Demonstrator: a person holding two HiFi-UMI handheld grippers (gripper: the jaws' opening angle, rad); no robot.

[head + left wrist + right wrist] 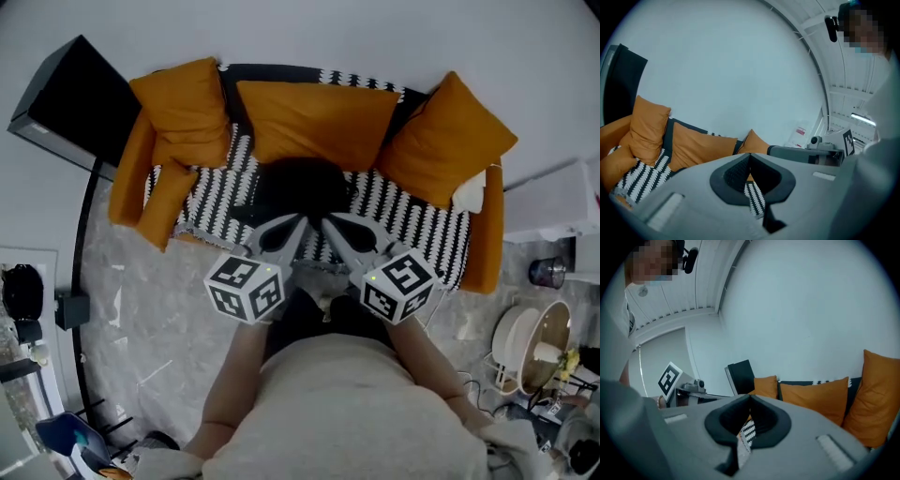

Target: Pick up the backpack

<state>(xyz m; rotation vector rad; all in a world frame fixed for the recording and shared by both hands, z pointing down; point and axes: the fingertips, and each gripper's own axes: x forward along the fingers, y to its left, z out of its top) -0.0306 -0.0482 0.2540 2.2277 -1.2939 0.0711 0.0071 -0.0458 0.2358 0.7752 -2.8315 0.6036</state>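
**Speaker one:** Where is the backpack?

**Speaker two:** The backpack [302,190] is a dark, slumped shape in the middle of the sofa [483,248] seat. It lies on the sofa's black-and-white cover, just in front of the middle orange cushion [314,120]. It looks blurred, so no straps or handle can be made out.

**Speaker one:** How is it likely to handle?

**Speaker two:** It looks like soft fabric, so it will probably sag and fold when lifted. Its weight cannot be judged. A top loop or shoulder strap would be the surest hold, since a pinch of loose cloth could slip.

**Speaker one:** And the claws?

**Speaker two:** The left claw [298,223] and right claw [330,225] sit side by side over the front of the sofa, with their tips at the backpack's near edge. Whether they touch it cannot be told. Each is clenched, tips meeting, with nothing between them. Their own views look past the sofa's cushions to a bare wall. Both would need to open before taking hold.
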